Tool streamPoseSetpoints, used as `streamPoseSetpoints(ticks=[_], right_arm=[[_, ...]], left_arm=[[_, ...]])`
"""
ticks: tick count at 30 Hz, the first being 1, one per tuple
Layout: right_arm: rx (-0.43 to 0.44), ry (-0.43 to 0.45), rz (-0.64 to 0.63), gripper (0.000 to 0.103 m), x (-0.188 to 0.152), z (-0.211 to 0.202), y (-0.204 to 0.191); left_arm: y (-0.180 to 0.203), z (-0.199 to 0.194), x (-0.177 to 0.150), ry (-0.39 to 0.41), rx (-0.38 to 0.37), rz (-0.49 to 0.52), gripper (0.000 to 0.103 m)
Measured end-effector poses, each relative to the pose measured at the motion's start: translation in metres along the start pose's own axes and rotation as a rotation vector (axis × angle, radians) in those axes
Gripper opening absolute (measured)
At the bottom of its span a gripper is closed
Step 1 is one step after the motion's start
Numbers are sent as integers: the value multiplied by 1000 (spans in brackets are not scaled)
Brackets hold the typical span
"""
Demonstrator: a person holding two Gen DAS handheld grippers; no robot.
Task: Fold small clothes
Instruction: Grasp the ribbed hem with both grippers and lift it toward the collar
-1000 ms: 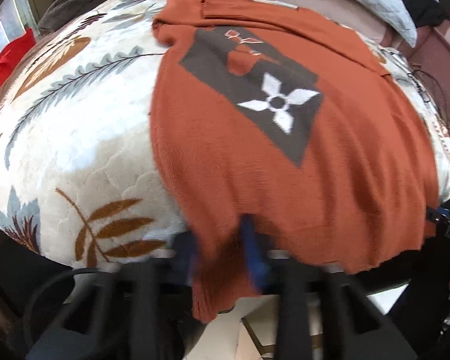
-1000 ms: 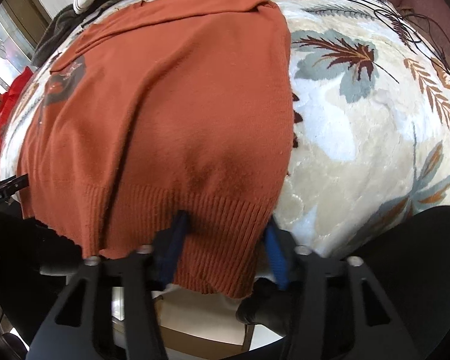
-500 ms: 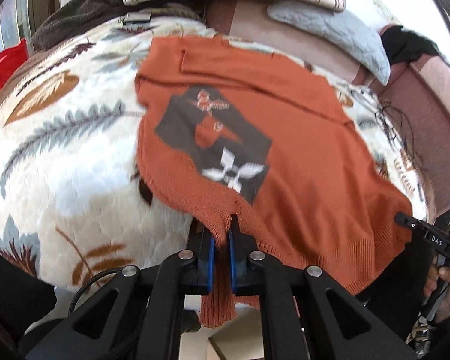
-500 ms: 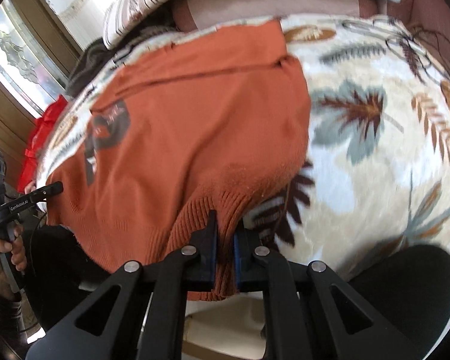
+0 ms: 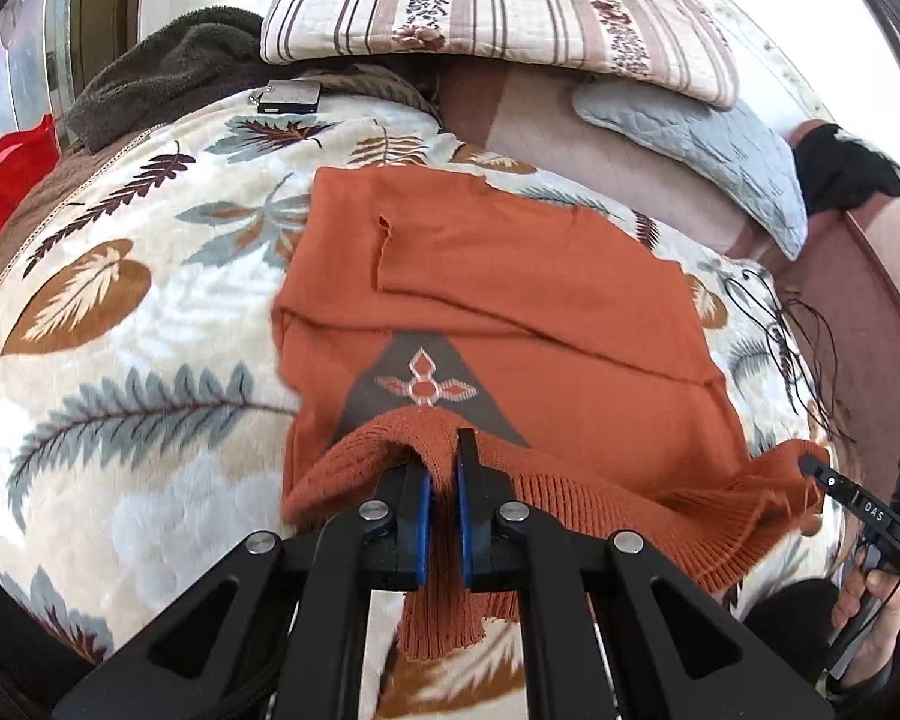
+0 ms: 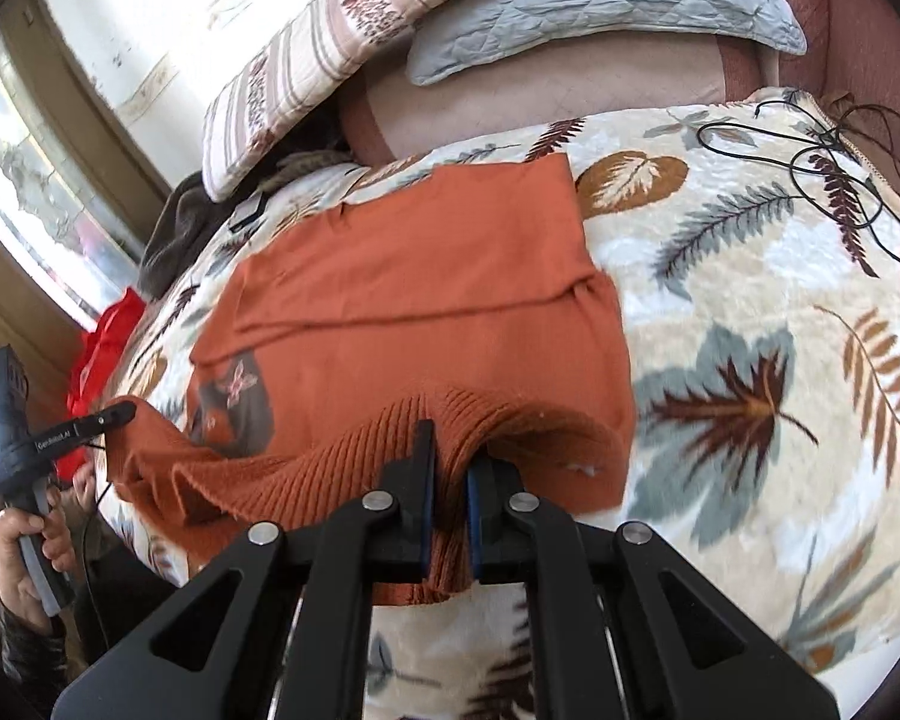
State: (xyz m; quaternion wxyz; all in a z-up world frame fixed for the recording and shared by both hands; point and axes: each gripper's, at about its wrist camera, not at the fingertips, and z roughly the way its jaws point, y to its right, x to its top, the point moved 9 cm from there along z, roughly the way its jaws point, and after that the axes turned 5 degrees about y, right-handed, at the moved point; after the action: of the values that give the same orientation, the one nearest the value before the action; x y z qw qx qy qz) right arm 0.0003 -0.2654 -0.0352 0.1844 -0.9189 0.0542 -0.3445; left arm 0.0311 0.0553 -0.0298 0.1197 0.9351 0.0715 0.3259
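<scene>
Both jaws of each hand-held gripper, left and right, tight on sweater hem.

"DAS" stands in white letters on the black finger of the right gripper, seen at the right edge of the left wrist view. In the right wrist view, the black finger of the left gripper carries small white lettering that seems to read "GenRobot.AI", though the print is tiny and partly unclear. A further pale label lower on that gripper's body is too small to read. The sweater bears only a diamond motif with flower shapes, no letters.
</scene>
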Motion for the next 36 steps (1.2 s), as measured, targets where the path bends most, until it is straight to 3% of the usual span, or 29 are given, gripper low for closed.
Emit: streamPoseSetpoints(ticks=[9,16,28,36], right_arm=[[-12,-11,7,10,23,33,9],[-31,14,14,10,50,49,15],[-18,51,64,9,108,81,29],[-25,16,68,9,143,130,31]], left_arm=[[-4,49,22,-11,73,2,5],[-10,64,41,5,71,-5,5],[-32,81,99,41,68,-85,5],[-39,124,130,7,160,-44,5]])
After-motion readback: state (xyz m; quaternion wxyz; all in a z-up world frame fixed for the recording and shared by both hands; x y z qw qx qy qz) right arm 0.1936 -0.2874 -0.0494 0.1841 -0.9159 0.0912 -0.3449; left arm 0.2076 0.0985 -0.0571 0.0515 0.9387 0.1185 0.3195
